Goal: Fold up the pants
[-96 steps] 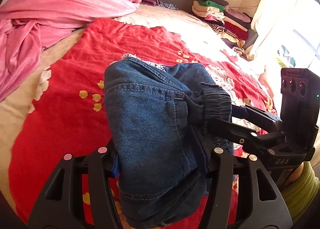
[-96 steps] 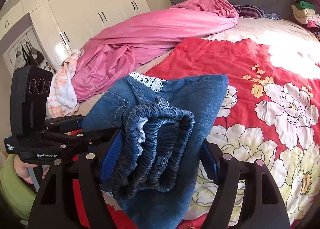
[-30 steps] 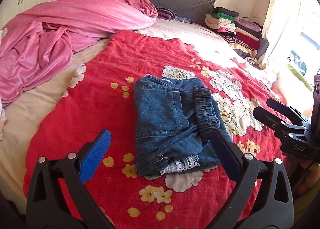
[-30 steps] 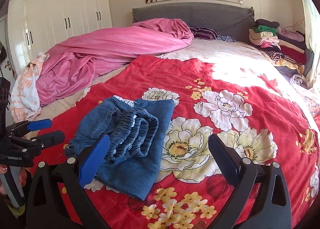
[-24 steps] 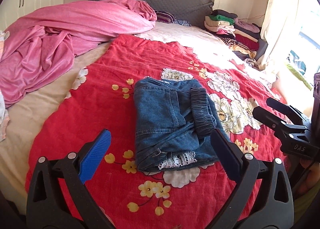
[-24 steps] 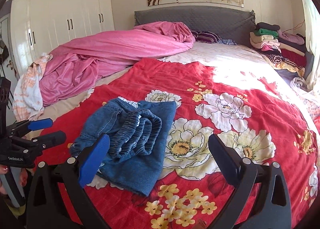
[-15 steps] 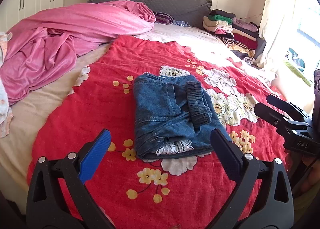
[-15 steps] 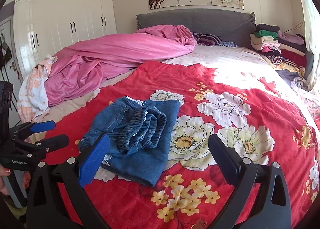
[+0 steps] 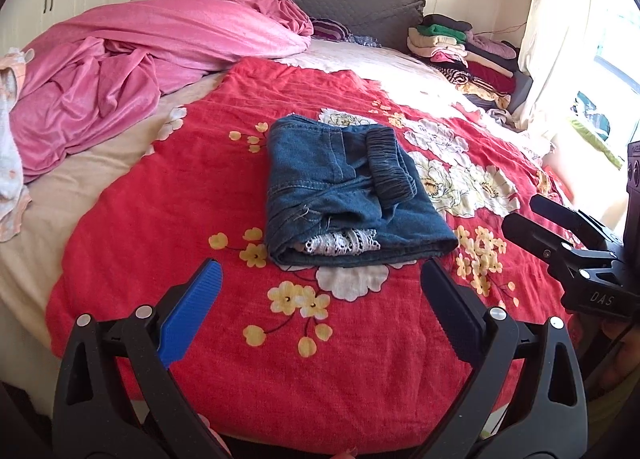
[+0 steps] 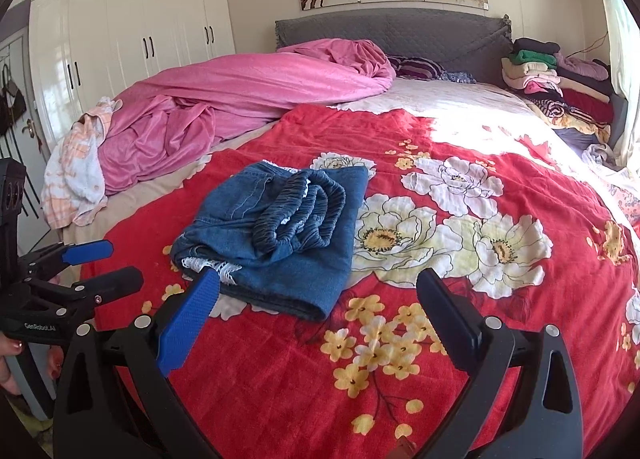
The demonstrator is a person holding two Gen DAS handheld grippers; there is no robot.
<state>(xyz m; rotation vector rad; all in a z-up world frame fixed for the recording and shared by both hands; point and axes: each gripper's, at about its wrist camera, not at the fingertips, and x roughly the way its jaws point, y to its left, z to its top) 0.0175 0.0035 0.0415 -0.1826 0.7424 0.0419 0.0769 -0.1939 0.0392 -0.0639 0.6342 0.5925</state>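
Folded denim pants (image 9: 352, 195) are lying in a compact bundle on the red floral blanket (image 9: 168, 219), roughly mid-bed, elastic waistband (image 9: 390, 167) bunching on top toward the right side in the left wrist view, white lace trim (image 9: 340, 241) peeking out of the near edge. In the right wrist view the same pants (image 10: 276, 235) are sitting left of centre, waistband loops stacked on top, lace at the near-left corner. You are holding your left tool (image 9: 320, 299) released, jaws spread wide, gripping nothing, hovering short of the bundle's near edge and not touching it. You are holding your right tool (image 10: 316, 307) released too, jaws wide apart, empty, its blue pad (image 10: 188, 315) overlapping the bundle's near corner in the picture, contact not clear. Each tool is showing in the other's view: right tool at the right edge of the left view, left tool at the left edge of the right view, both apart from the pants. Your fingers (image 10: 8, 363) are wrapping the left tool's handle at the frame edge. Beyond the blanket, a pink duvet (image 10: 240, 99) is lying heaped on the far-left part of the bed, a grey headboard (image 10: 400, 31) is standing behind it, and a stack of folded clothes (image 10: 552, 79) is sitting at the far-right corner. White wardrobes (image 10: 132, 23) are lining the left wall.
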